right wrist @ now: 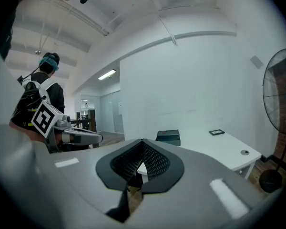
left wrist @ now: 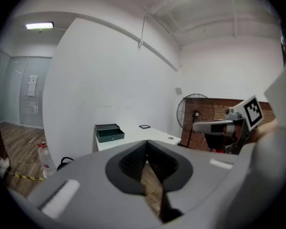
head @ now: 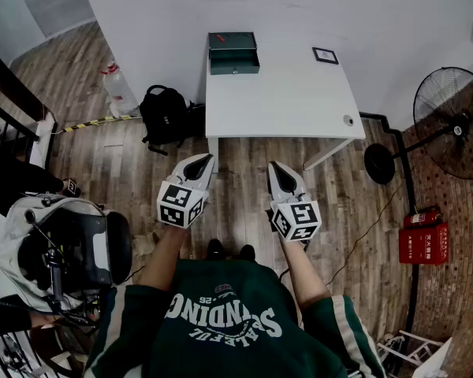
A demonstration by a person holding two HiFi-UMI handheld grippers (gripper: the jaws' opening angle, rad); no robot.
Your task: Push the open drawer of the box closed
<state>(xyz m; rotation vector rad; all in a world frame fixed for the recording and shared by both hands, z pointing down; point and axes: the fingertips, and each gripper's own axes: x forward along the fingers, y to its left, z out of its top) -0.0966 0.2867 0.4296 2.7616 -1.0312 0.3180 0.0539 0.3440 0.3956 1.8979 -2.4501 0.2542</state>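
Note:
A dark green box (head: pixel 233 52) stands at the far left corner of the white table (head: pixel 284 101), its drawer (head: pixel 235 67) pulled out toward me. The box also shows small in the left gripper view (left wrist: pixel 109 132) and the right gripper view (right wrist: pixel 168 137). Both grippers hover over the wooden floor, well short of the table's near edge. My left gripper (head: pixel 199 164) is shut with nothing in it, jaws meeting at the tip (left wrist: pixel 146 144). My right gripper (head: pixel 281 173) is likewise shut and empty (right wrist: pixel 142 142).
A small black frame (head: pixel 325 55) lies at the table's far right, and a round grommet (head: pixel 348 120) near its right edge. A black backpack (head: pixel 164 115) and water bottle (head: pixel 118 87) sit left of the table. A standing fan (head: pixel 456 120) and red extinguisher box (head: pixel 423 239) are right.

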